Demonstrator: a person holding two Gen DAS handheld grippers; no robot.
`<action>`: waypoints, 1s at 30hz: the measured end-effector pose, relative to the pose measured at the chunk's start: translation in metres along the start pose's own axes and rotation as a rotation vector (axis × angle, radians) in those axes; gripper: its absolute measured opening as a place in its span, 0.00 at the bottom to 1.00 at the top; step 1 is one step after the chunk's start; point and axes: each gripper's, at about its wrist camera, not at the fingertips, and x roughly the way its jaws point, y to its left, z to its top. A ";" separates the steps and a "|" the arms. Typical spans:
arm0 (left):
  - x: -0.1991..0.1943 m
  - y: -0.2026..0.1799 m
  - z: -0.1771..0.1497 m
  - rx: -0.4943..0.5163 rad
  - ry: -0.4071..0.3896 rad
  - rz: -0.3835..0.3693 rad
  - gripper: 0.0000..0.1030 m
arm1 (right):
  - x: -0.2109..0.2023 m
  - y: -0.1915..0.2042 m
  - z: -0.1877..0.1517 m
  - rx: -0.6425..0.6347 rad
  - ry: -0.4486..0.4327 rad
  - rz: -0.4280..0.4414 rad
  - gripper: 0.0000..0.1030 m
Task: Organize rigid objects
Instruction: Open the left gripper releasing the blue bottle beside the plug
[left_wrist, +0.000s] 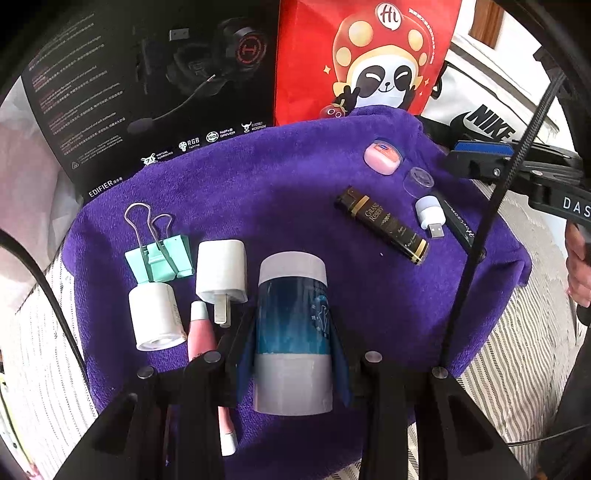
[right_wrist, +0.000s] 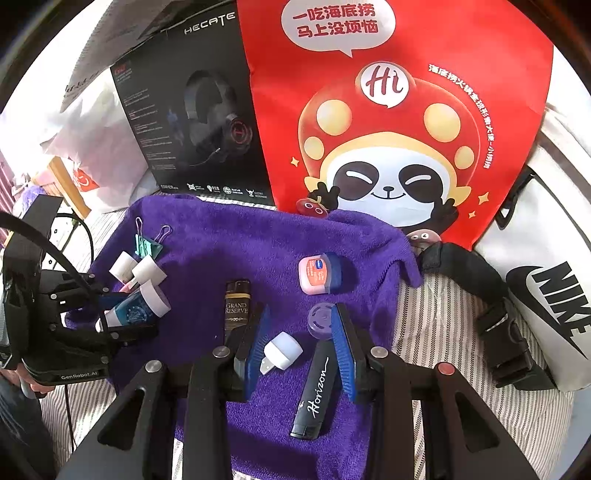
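My left gripper (left_wrist: 291, 321) is shut on a blue and white bottle (left_wrist: 291, 325), with a blue pad on each side; the right wrist view shows that bottle (right_wrist: 131, 314) tilted over the left part of the purple towel (left_wrist: 280, 184). Beside it lie a teal binder clip (left_wrist: 159, 254), a white plug (left_wrist: 221, 273), a small white bottle (left_wrist: 157, 317) and a pink tube (left_wrist: 203, 332). My right gripper (right_wrist: 301, 314) stands open above a white USB light (right_wrist: 282, 350) and a black Horizon lighter (right_wrist: 316, 384). Nearby are a clear cap (right_wrist: 321, 319), a pink tin (right_wrist: 317, 273) and a black-gold lighter (right_wrist: 236, 306).
A black headset box (left_wrist: 147, 85) and a red panda bag (left_wrist: 369, 59) stand behind the towel. A white Nike bag (right_wrist: 546, 288) with a black strap (right_wrist: 491, 314) lies to the right. Striped bedding (right_wrist: 436, 306) surrounds the towel. A hand (left_wrist: 578, 269) shows at the right edge.
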 end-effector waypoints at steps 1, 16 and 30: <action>0.000 0.000 0.000 0.003 0.001 0.002 0.33 | 0.000 0.000 0.000 -0.001 0.000 0.001 0.35; 0.000 -0.003 -0.001 0.029 0.021 -0.002 0.37 | -0.003 0.003 0.000 -0.020 -0.003 0.001 0.39; -0.003 -0.005 -0.002 0.034 0.047 -0.009 0.44 | -0.003 0.005 0.000 -0.034 -0.008 0.007 0.39</action>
